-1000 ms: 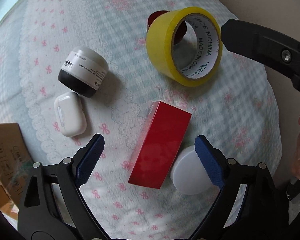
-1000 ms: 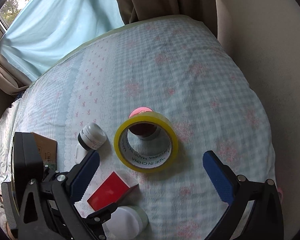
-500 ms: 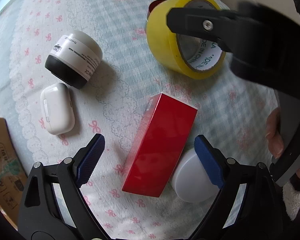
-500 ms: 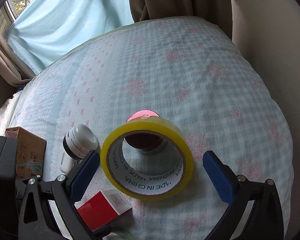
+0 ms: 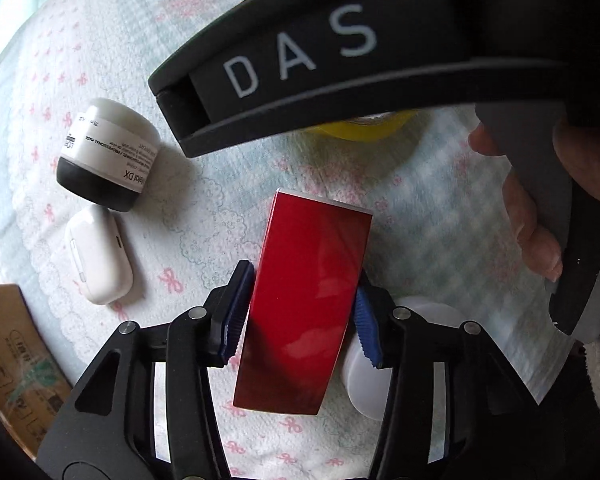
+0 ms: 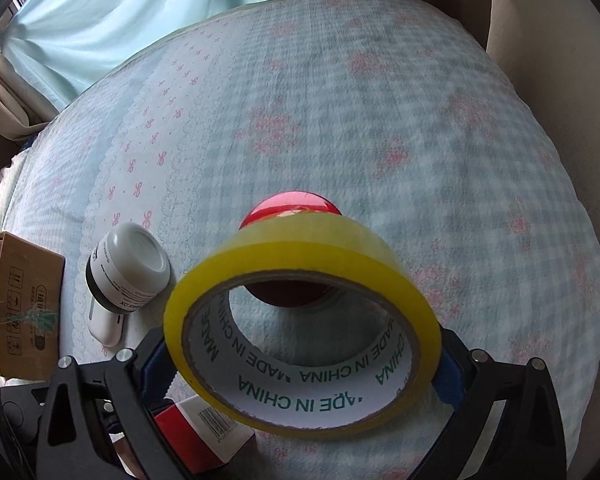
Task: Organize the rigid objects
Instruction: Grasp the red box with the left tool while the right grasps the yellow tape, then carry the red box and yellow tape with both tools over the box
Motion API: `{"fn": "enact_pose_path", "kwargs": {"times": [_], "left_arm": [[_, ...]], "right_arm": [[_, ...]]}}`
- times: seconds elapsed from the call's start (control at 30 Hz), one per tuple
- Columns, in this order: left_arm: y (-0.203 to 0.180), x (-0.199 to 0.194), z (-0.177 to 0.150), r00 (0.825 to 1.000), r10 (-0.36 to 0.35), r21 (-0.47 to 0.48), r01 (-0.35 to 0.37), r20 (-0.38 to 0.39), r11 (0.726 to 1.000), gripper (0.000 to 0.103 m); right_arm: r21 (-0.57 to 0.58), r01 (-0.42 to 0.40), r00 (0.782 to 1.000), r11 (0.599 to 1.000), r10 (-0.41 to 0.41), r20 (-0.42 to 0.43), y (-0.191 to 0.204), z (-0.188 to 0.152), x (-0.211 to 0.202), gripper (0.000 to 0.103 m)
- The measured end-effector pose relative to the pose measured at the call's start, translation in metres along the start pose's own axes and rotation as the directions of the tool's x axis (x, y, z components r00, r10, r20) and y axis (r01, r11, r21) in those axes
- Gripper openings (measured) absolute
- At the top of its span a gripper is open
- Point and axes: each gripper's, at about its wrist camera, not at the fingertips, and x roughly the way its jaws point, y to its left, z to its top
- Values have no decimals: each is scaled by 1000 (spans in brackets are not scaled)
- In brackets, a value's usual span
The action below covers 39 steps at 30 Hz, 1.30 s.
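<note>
A: What is held nearest the left gripper (image 5: 302, 314)?

B: A glossy red box (image 5: 306, 304) is clamped between its blue pads (image 5: 236, 320), one pad pressed on each long side. A barcode label is seen on its white end in the right wrist view (image 6: 210, 426). A white round lid (image 5: 370, 376) is seen just right of the box, partly hidden by the right finger.

A: And the right gripper (image 6: 304, 364)?

B: A yellow tape roll (image 6: 300, 312) is gripped across its outer rim, tilted, with both pads against it. "MADE IN CHINA" is printed in green inside the core. From the left wrist, the gripper body is marked "DAS", and little of the roll (image 5: 360, 130) is shown beneath it.

A: What is found farther out, taken from the red box?

B: To its left, a white earbud case (image 5: 98, 256) is laid on the patterned bedspread (image 6: 380, 120), touching a white jar with a black lid (image 5: 106, 156); "PROFESSIONAL MASK" and "DX" are readable on the label. A cardboard carton (image 6: 20, 304) is placed farther left. Beyond the tape, a red round lid (image 6: 290, 210) is seen.
</note>
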Motion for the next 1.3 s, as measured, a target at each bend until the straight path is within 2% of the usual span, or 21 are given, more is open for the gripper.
{"fn": "enact_pose_path", "kwargs": {"times": [0.2,0.33,0.37,0.73,0.8,1.0,1.3], "left_arm": [[8,-5,1,1000,3,-4,-3,1,1000,42],[21,-12,-5,1000,-10,-58,11,3,998,42],[24,-10,4,1000,-9,-72,10,9,997,42],[53,-68,8,995,3,-183,16,103,983,42],[70,-88,-6,992,6,-203,20,128,979,42],[65,-163,-13,973,28,-259,33,228,965,42],[86,-292,-48,920,85,-383,74,382,921,42]], "right_arm": [[1,11,1000,1000,-11,6,2,-2,-4,100],[24,11,1000,1000,-11,14,0,-1,-10,100],[30,9,1000,1000,-10,16,-2,-1,-13,100],[56,27,997,998,-31,74,2,2,-70,100],[57,34,995,998,-39,89,5,2,-89,100],[53,45,988,998,-53,148,23,1,-161,100],[-21,37,977,999,-32,210,78,-12,-270,100]]}}
